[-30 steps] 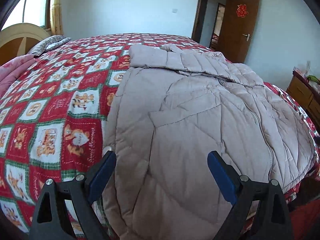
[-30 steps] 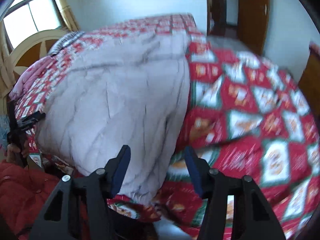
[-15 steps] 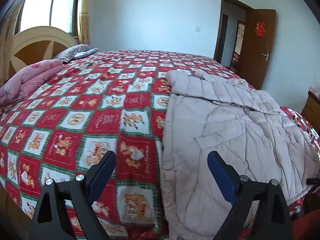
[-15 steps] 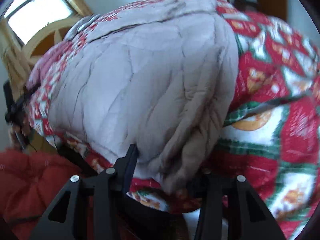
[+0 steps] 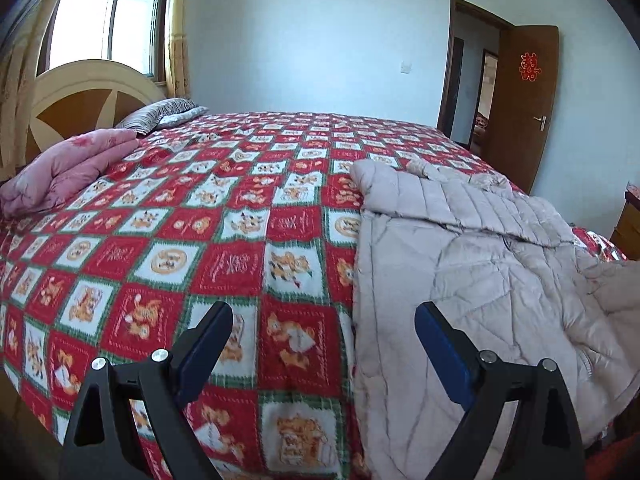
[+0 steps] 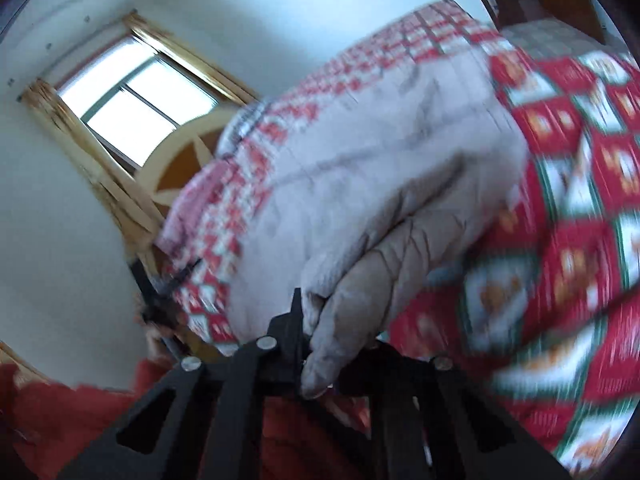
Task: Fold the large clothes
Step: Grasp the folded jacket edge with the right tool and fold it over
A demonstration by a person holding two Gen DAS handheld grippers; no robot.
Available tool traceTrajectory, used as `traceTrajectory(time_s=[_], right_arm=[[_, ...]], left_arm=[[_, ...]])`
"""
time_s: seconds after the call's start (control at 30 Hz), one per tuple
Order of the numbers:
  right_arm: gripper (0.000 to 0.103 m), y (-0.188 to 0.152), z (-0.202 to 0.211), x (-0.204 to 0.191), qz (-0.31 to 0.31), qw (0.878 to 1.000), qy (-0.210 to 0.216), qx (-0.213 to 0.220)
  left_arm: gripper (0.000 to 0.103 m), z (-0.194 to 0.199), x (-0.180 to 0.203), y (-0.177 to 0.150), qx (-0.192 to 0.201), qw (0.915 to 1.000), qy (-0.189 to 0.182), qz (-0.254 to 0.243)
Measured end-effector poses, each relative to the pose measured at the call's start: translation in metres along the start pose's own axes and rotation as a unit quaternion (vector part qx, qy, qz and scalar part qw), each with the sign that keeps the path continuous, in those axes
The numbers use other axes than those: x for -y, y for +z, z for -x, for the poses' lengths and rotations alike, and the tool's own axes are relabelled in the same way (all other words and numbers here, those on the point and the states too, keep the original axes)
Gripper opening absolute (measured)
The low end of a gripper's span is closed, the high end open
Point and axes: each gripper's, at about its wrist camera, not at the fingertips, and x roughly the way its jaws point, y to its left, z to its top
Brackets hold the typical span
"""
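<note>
Nearest in the right wrist view, the right gripper [image 6: 320, 350] has its jaws pinched together on a bunched corner of the beige quilted jacket [image 6: 384, 184], and the fabric rises from the fingers toward the bed; this view is blurred. In the left wrist view, the left gripper [image 5: 324, 344] hangs with its blue-padded fingers [image 5: 440, 350] spread wide and nothing between them, above the near edge of the red patterned bedspread [image 5: 224, 236]. Just to its right the jacket [image 5: 460, 280] lies spread on the bedspread, its lower part draping over the bed's near edge and a sleeve folded across the top. Farther back lie a pink blanket [image 5: 68, 168] and a striped pillow [image 5: 160, 114] by the headboard [image 5: 80, 100], beneath the window [image 5: 104, 24]. A brown door [image 5: 520, 104] stands open at the far right.
</note>
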Motion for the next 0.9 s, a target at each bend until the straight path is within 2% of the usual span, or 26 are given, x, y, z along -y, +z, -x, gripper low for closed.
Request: traceTrajectory(time_s=[0.2,0.37,0.47,0.6,0.73,0.83,0.9], right_arm=[[0.012,0.074,-0.038,-0.003,-0.015,0.999,-0.003,0.032],[0.012,0.128,-0.067,0.027,-0.068,0.996,-0.022,0.062],[0.012,0.147,-0.077,0.049,-0.098,0.991,-0.043,0.078],[0.012,0.164,-0.096,0.090,-0.160,0.978,-0.088,0.097],[0.012,0.172,-0.116,0.129,-0.209,0.965,-0.112,0.108],[0.017,0.174,-0.133,0.138,-0.196,0.968,-0.120,0.102],[0.021,0.177,-0.136,0.136,-0.179,0.971,-0.114,0.107]], left_arm=[[0.093,-0.009,-0.011,0.014,0.005,0.9999,0.009,-0.013],[0.093,-0.020,-0.024,0.014,-0.006,0.9996,0.016,-0.024],[0.093,-0.032,-0.034,0.011,-0.024,0.9995,0.011,-0.019],[0.093,-0.043,-0.036,0.011,-0.036,0.9991,-0.017,-0.014],[0.093,-0.049,-0.025,0.027,-0.024,0.9977,-0.064,-0.006],[0.093,-0.063,-0.004,0.053,-0.013,0.9952,-0.096,-0.015],[0.093,-0.074,0.012,0.070,-0.007,0.9943,-0.104,-0.026]])
